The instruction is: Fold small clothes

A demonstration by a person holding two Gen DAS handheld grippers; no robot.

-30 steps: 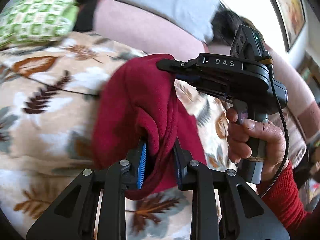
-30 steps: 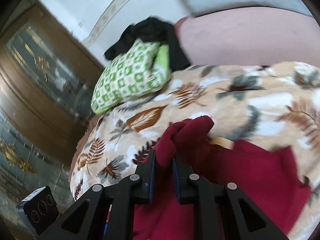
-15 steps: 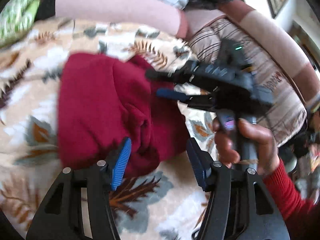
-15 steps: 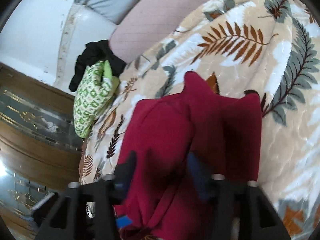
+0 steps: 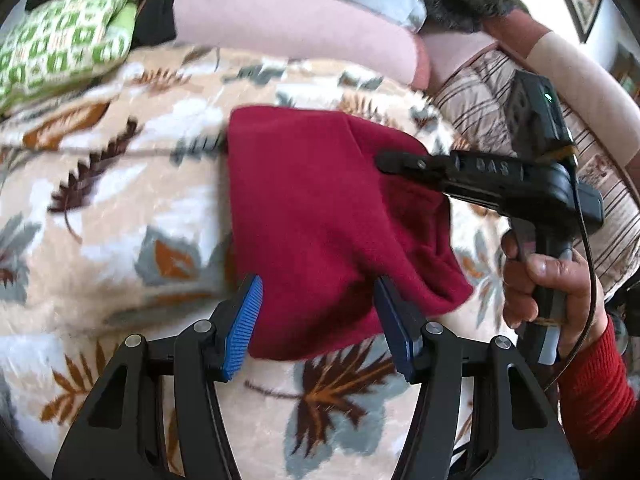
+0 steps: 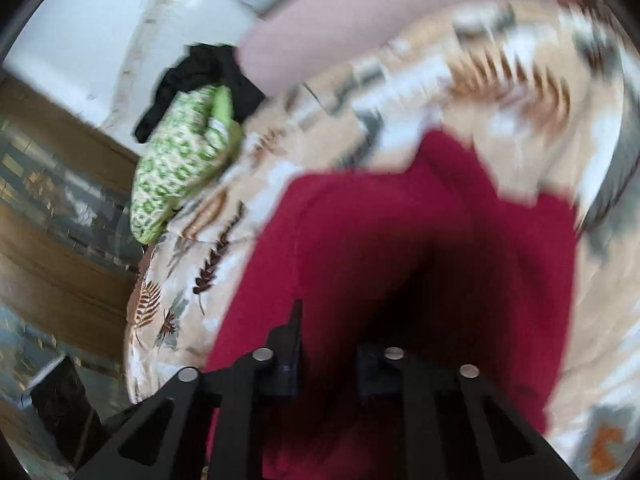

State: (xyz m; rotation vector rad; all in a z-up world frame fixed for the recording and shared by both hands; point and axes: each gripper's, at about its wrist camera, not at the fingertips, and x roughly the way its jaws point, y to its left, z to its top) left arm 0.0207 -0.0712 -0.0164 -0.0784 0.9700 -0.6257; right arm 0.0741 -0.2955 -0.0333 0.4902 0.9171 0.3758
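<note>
— Two grippers, one garment. Where does the dark red fleece garment (image 5: 320, 200) lie?

— Flat on a beige plush blanket with a brown and grey leaf print (image 5: 120, 240). It spreads away ahead of the left gripper (image 5: 318, 284), and its near edge lies right between that gripper's two fingers (image 5: 242, 328).

— Do those fingers have hold of it?

— No. They stand about half apart, the blue ribbed pads clear of the cloth on either side. The fleece only lies in the gap.

— And the right gripper (image 5: 380, 160)?

— It comes in from the right of the left fingers, carried by a person's hand (image 5: 536, 288) in a red knitted sleeve (image 5: 592, 384). Its tip sits on the far right corner of the garment, where the cloth bunches into a fold.

— How far apart are its fingers?

— Nearly together. They have just been closing, and from its own camera dark red cloth fills the narrow gap between them, so they pinch a fold of the fleece. That view is blurred, so I cannot make out the pads themselves.

— Anything else near the fingers?

— Well beyond the left fingers, up and to their left, a green and white patterned cushion (image 5: 60, 48) rests at the blanket's far edge. From the right camera it lies far off to the left of the fingers, well apart from the garment.
</note>
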